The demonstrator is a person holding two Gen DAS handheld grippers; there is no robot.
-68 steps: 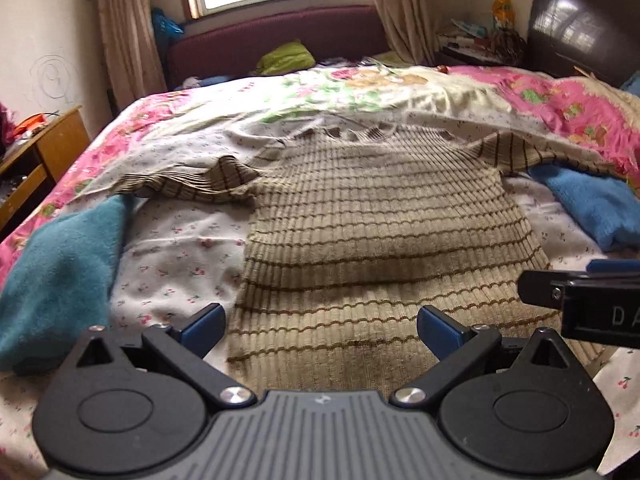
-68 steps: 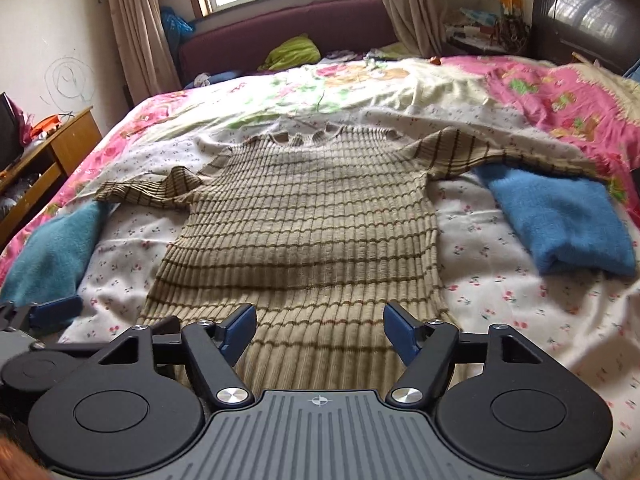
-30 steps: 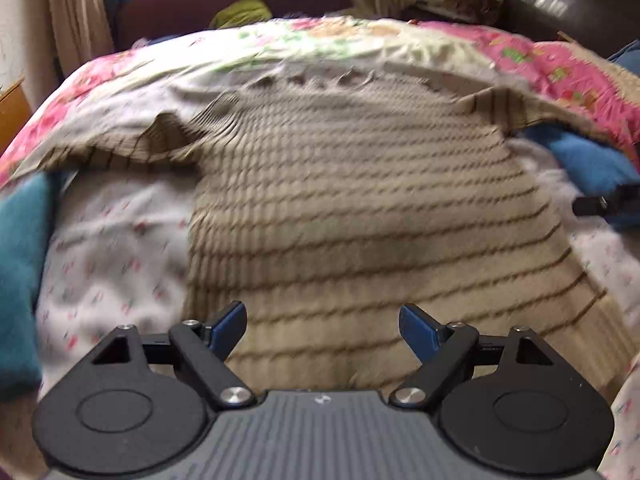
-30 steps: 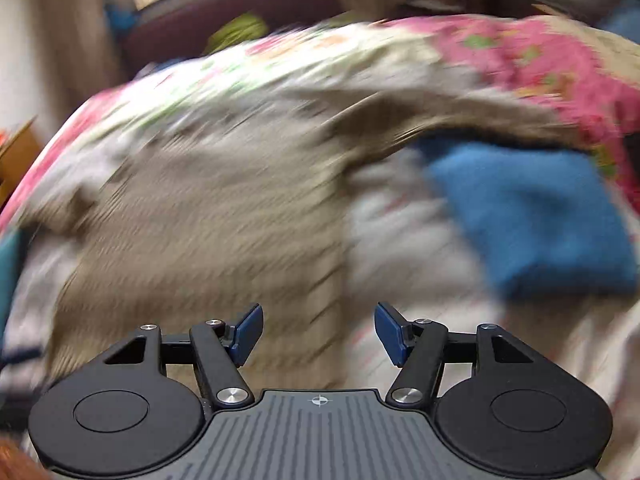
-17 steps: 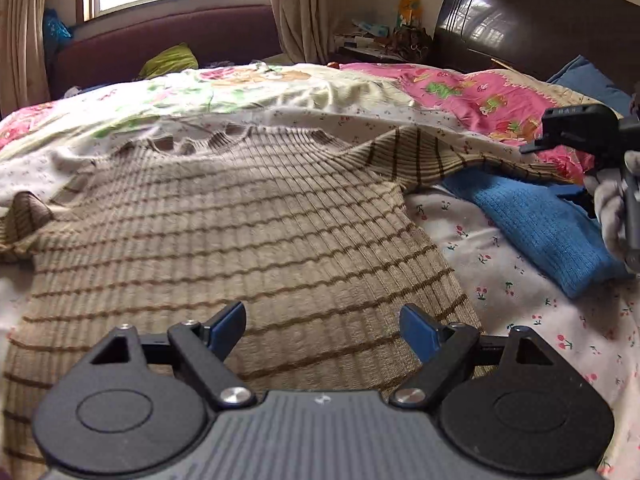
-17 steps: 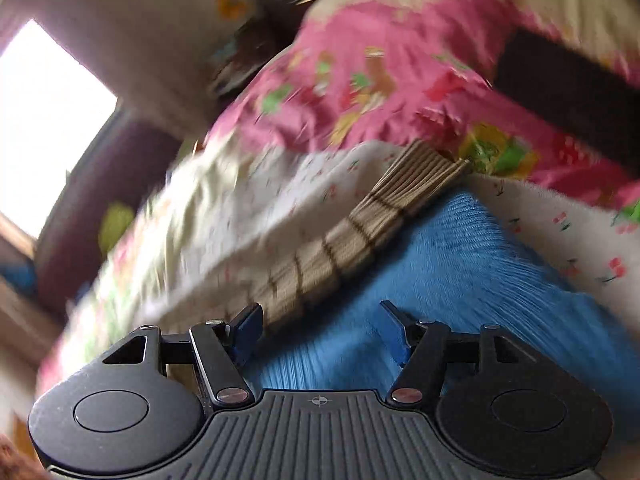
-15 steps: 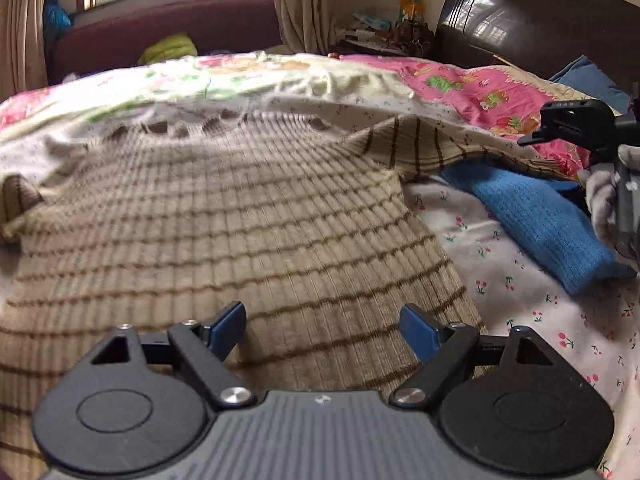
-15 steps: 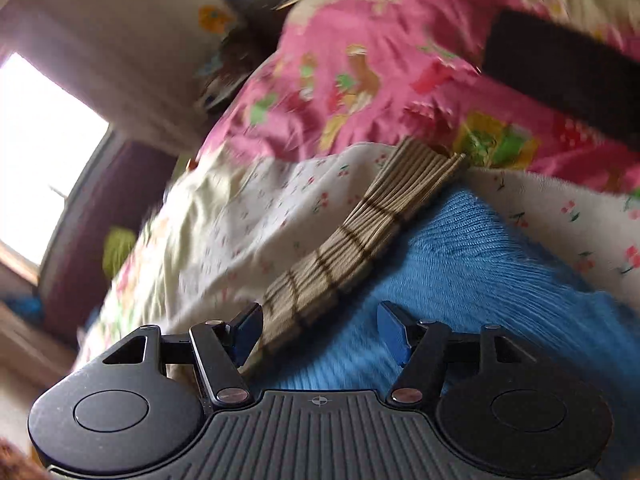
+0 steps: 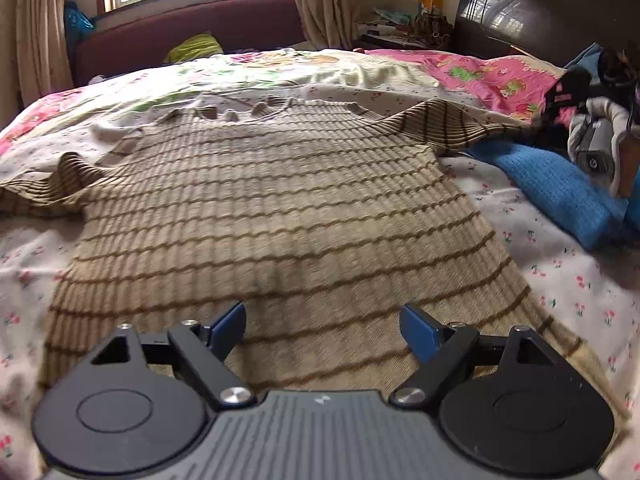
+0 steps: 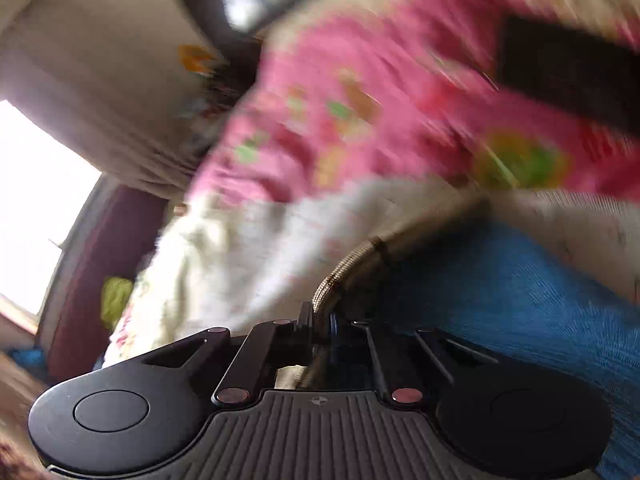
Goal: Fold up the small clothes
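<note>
A tan ribbed sweater with dark brown stripes (image 9: 272, 208) lies flat on the bed, collar away from me, both sleeves spread out. My left gripper (image 9: 322, 326) is open and empty, low over the sweater's hem. My right gripper (image 10: 320, 326) is shut on the right sleeve (image 10: 348, 276), which rises from between its fingers. In the left wrist view the right gripper (image 9: 556, 120) sits at the far right, at the end of that sleeve (image 9: 448, 128), blurred.
A blue folded cloth (image 9: 560, 188) lies right of the sweater, under the sleeve, and shows in the right wrist view (image 10: 512, 292). The bed has a floral sheet (image 9: 552, 264) and pink quilt (image 9: 488, 76). A dark headboard (image 9: 552, 12) stands at the right.
My right gripper swung to the right sleeve and closed on it. My left gripper stayed open over the hem, with its view shifting slightly.
</note>
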